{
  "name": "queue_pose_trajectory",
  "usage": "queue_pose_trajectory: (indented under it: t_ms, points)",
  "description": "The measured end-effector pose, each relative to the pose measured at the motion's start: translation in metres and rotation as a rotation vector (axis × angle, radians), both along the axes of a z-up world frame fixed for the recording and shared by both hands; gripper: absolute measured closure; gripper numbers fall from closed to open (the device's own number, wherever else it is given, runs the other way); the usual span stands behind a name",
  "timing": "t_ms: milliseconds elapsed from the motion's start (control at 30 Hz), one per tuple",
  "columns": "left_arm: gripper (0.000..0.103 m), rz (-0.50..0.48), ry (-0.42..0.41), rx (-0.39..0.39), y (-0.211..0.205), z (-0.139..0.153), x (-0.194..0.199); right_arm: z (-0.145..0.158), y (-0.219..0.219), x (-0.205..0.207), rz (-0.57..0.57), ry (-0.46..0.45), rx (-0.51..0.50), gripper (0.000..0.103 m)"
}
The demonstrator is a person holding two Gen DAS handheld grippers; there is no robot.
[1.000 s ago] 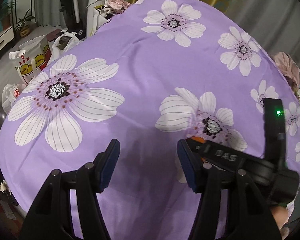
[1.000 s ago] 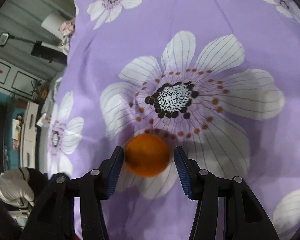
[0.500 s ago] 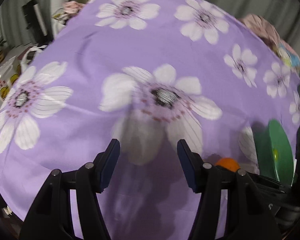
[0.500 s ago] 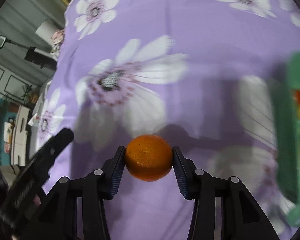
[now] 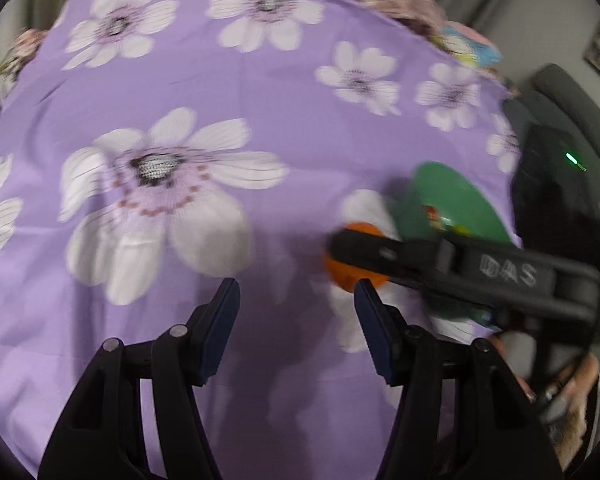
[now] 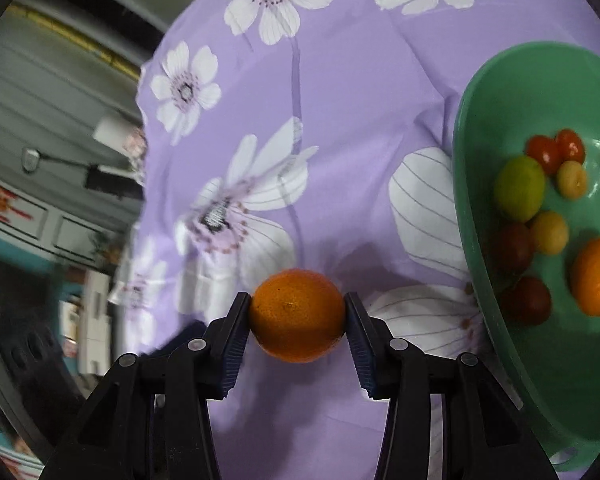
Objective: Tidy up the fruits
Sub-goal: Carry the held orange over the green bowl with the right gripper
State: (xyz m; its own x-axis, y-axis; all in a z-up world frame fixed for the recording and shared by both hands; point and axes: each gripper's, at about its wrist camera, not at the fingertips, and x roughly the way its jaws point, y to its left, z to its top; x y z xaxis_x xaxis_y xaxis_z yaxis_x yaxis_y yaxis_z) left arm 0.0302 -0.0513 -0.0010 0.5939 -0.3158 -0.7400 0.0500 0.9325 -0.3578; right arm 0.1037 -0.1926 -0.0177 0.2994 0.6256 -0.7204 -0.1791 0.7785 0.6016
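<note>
Gripping an orange (image 6: 298,314) between its blue pads, the right claw (image 6: 298,316) holds it above the purple flowered cloth (image 6: 340,92), just left of the green bowl (image 6: 488,128) that already contains small red, yellow and green fruits and another orange. The left claw (image 5: 296,312) hangs released and empty over the cloth nearby.

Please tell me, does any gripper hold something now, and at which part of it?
The right gripper holds a round orange citrus fruit, its pads pressing two opposite sides. The left gripper holds nothing.
</note>
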Motion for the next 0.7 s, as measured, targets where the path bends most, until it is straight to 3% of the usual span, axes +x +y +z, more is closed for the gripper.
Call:
queue_pose_trajectory:
  t_ms: [100, 200, 367, 467, 533, 700]
  points:
    - [0.045, -0.051, -0.015, -0.020, -0.013, 0.000, 0.001, 0.004, 0.000, -0.003, 0.000, -0.011, 0.005, 0.055]
    - [0.045, -0.027, -0.008, -0.027, -0.014, -0.004, 0.008, 0.004, 0.002, -0.003, 0.019, -0.002, 0.008, 0.055]
    - [0.047, -0.048, -0.016, -0.106, -0.013, -0.002, 0.011, 0.008, 0.003, -0.006, 0.045, 0.000, 0.017, 0.055]
    - [0.052, -0.054, -0.026, -0.135, -0.015, 0.001, 0.009, 0.015, 0.004, -0.010, 0.052, -0.030, 0.011, 0.055]
    - [0.063, -0.075, -0.031, -0.155, -0.019, 0.005, 0.008, 0.022, 0.004, -0.014, 0.061, -0.052, 0.017, 0.055]
    - [0.064, -0.106, -0.062, -0.161, -0.034, 0.017, 0.011, 0.035, -0.006, -0.017, 0.036, -0.098, 0.013, 0.055]
